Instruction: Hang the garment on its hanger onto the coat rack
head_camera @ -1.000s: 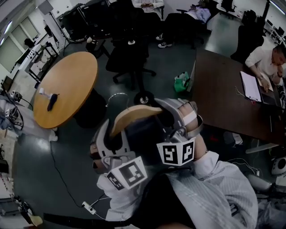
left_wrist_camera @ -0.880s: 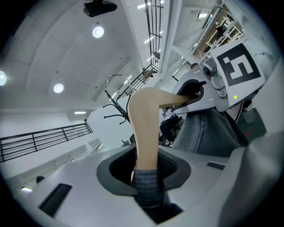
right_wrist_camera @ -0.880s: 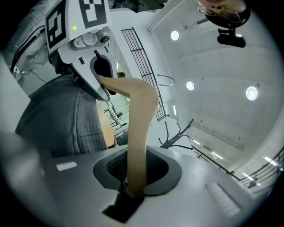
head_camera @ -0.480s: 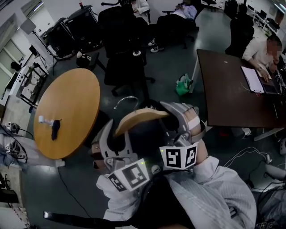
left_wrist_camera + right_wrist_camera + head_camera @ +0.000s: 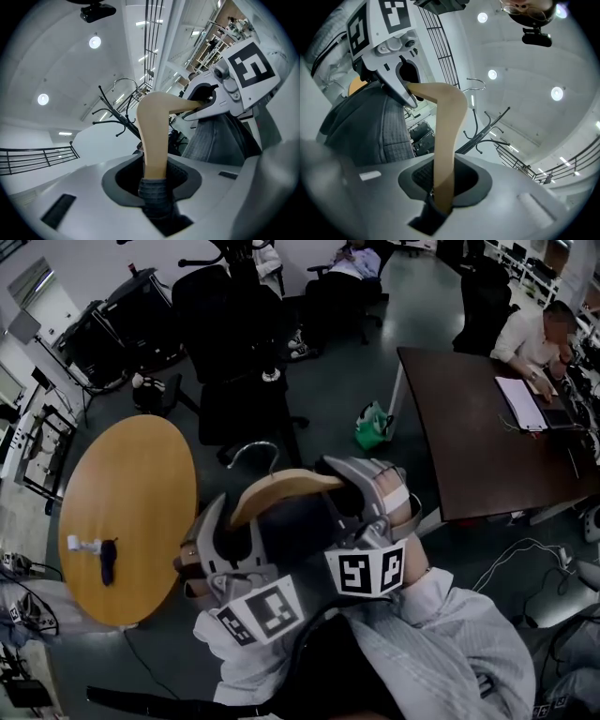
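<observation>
Open grey floor (image 5: 337,381) is noted ahead, bounded by a round wooden table (image 5: 122,512) at left and a dark desk (image 5: 478,427) at right. A black office chair (image 5: 234,343) stands just beyond the hanger (image 5: 281,491). A green bag (image 5: 373,425) lies near the desk leg. The coat rack (image 5: 480,131) arms are seen spread, with open air around them.

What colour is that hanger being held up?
The hanger is pale tan, like light wood; the left gripper view shows it best.

Below you, a round wooden table (image 5: 131,512) stands left on the dark grey floor (image 5: 328,399), a dark table (image 5: 469,446) right, black office chairs (image 5: 234,334) ahead, round ceiling lights (image 5: 94,42) overhead.
</observation>
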A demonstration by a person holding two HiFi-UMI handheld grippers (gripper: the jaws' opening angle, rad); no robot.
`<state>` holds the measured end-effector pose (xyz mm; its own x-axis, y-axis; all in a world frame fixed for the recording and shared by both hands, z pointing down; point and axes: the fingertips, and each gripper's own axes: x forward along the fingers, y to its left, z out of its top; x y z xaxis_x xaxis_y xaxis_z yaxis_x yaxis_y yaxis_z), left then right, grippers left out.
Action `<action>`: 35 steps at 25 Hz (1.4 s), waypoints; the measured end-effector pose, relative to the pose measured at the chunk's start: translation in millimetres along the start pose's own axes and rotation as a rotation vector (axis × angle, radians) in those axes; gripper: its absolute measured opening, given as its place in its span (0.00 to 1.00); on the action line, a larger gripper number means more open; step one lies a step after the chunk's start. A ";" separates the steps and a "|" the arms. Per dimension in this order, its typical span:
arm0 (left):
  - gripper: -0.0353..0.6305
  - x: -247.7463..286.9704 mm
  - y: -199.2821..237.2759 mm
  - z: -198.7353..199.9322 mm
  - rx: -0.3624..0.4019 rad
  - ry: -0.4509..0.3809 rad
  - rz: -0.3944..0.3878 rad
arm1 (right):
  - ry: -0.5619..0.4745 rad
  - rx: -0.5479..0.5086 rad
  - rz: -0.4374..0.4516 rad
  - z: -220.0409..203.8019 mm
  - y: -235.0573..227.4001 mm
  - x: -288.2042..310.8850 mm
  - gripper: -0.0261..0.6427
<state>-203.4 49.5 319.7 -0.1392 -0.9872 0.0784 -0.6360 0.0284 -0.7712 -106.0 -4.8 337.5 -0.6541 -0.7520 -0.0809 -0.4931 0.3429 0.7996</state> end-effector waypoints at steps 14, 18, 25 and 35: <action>0.21 211.9 60.0 62.3 -0.011 -0.069 0.086 | -0.112 -0.032 -0.114 -65.9 -128.0 184.2 0.15; 0.21 245.9 67.9 75.5 -0.024 -0.084 0.110 | -0.147 -0.038 -0.129 -77.4 -153.2 213.2 0.17; 0.21 288.1 81.1 79.5 -0.043 -0.072 0.135 | -0.157 -0.055 -0.124 -87.8 -172.1 255.1 0.17; 0.21 329.6 104.4 78.1 -0.003 -0.080 0.133 | -0.137 -0.012 -0.119 -93.1 -181.4 299.1 0.17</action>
<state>-256.3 -285.2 215.6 -0.1614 -0.9840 -0.0750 -0.6180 0.1600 -0.7697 -158.8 -344.3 223.6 -0.6640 -0.7030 -0.2548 -0.5650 0.2486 0.7867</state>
